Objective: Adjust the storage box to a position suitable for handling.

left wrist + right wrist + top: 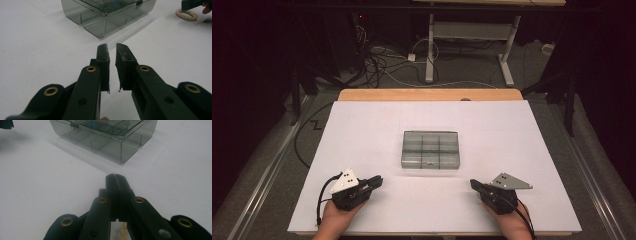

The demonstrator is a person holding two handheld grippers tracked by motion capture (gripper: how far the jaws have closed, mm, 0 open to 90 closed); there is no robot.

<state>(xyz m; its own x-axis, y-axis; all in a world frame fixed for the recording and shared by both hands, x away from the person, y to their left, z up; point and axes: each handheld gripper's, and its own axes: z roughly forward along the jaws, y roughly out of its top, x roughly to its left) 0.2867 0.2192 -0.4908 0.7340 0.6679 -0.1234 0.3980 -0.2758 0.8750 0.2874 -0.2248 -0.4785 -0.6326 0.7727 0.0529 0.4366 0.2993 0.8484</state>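
Observation:
A smoky clear plastic compartment box [430,149] with its lid down sits at the middle of the white table; it also shows ahead in the left gripper view [107,12] and the right gripper view [107,137]. My left gripper [379,180] rests near the front left, pointing toward the box. Its jaws [112,46] stand a narrow gap apart with nothing between them. My right gripper [473,184] rests at the front right, its jaws [116,176] shut together on nothing. A small beige cord ring [186,14] lies on the table under the right gripper [195,3].
The white table top [362,130] has a wooden strip [427,94] along its far edge. Beyond it are a dark floor with tangled cables [377,60] and a white desk frame [430,50]. Bare white surface surrounds the box on all sides.

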